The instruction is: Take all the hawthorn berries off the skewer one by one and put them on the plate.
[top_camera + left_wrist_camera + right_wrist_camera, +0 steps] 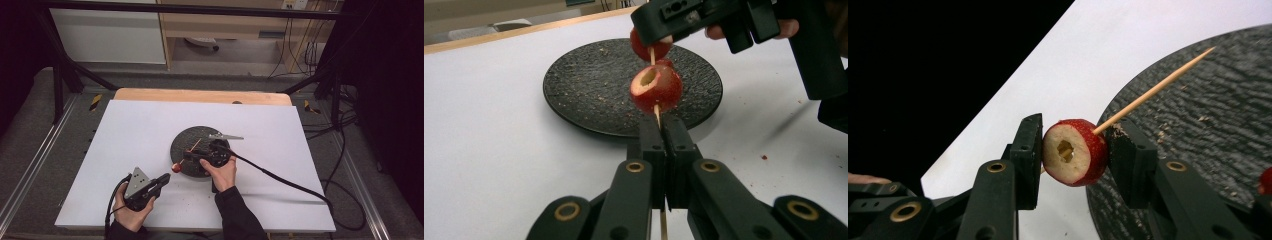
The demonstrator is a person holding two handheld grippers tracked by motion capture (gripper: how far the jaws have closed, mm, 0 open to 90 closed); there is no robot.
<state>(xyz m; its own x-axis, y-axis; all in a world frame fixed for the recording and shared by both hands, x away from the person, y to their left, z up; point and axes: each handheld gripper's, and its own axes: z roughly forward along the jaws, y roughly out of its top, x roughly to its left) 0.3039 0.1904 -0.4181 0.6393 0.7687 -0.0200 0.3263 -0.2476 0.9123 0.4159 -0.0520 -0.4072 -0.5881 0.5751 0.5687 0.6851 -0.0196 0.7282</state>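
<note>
A thin wooden skewer (195, 146) slants over a black round plate (191, 134). My left gripper (166, 178) is shut on the skewer's lower end (657, 114), in front of the plate (589, 85). Just above those jaws a cored red fruit piece (656, 89) sits threaded on the stick. Higher up the stick is a second red fruit piece (1075, 152), hollow core showing, and my right gripper (1073, 147) is shut on it, one jaw on each side. The skewer's pointed end (1158, 87) sticks out beyond it over the plate (1208, 125).
The plate lies mid-table on a white board (125, 140) with a wooden strip (200, 95) at the back. Crumbs dot the plate and a red speck (764, 157) lies on the board. The right gripper's cable (280, 177) trails right. Black frame legs stand at both back corners.
</note>
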